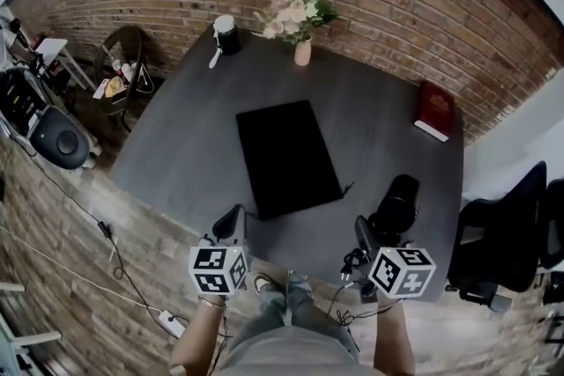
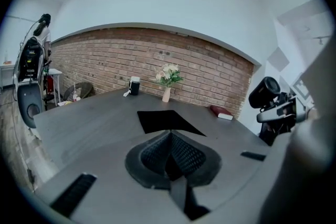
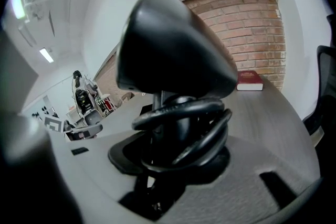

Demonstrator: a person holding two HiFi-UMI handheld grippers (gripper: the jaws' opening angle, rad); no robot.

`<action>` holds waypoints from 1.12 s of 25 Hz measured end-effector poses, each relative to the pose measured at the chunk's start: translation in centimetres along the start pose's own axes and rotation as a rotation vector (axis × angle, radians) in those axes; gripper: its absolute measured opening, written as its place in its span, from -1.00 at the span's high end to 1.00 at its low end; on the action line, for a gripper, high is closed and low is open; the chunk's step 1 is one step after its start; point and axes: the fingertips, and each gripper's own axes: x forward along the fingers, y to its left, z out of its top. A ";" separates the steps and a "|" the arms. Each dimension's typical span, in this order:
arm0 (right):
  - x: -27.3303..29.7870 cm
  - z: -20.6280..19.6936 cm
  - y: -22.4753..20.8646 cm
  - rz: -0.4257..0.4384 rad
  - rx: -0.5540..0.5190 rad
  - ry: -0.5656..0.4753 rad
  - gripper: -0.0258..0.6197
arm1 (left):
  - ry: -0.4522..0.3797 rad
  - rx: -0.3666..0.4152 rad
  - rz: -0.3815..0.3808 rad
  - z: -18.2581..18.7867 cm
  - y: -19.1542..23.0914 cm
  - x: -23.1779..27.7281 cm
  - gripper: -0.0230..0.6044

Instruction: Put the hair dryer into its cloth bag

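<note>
Right tool (image 1: 366, 235) grasps the hair dryer (image 1: 397, 202) by its cord-wrapped handle at the near right of the surface (image 1: 370, 119), probably so the head enters first. Cloth bag (image 1: 286, 156) lies flat mid-surface, well apart. Left tool (image 2: 169, 140) is clenched on nothing, likely free for the bag's mouth.

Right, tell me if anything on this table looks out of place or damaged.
Nothing stands out. The bag lies flat on the table, the vase stands upright, the book lies flat, and the hair dryer, cord wound round its handle, sits in the right gripper.
</note>
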 end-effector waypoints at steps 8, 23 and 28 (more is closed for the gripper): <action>2.0 -4.8 -1.9 -0.008 0.045 0.098 0.38 | 0.152 -0.002 -0.039 -7.4 -0.9 2.7 0.92; 2.4 -6.2 -3.3 -0.045 0.099 0.109 0.38 | 0.230 0.063 -0.169 -9.3 -2.2 4.9 0.91; 2.3 -6.5 -3.6 -0.051 0.114 0.107 0.38 | 0.252 0.115 -0.207 -9.2 -2.7 5.2 0.91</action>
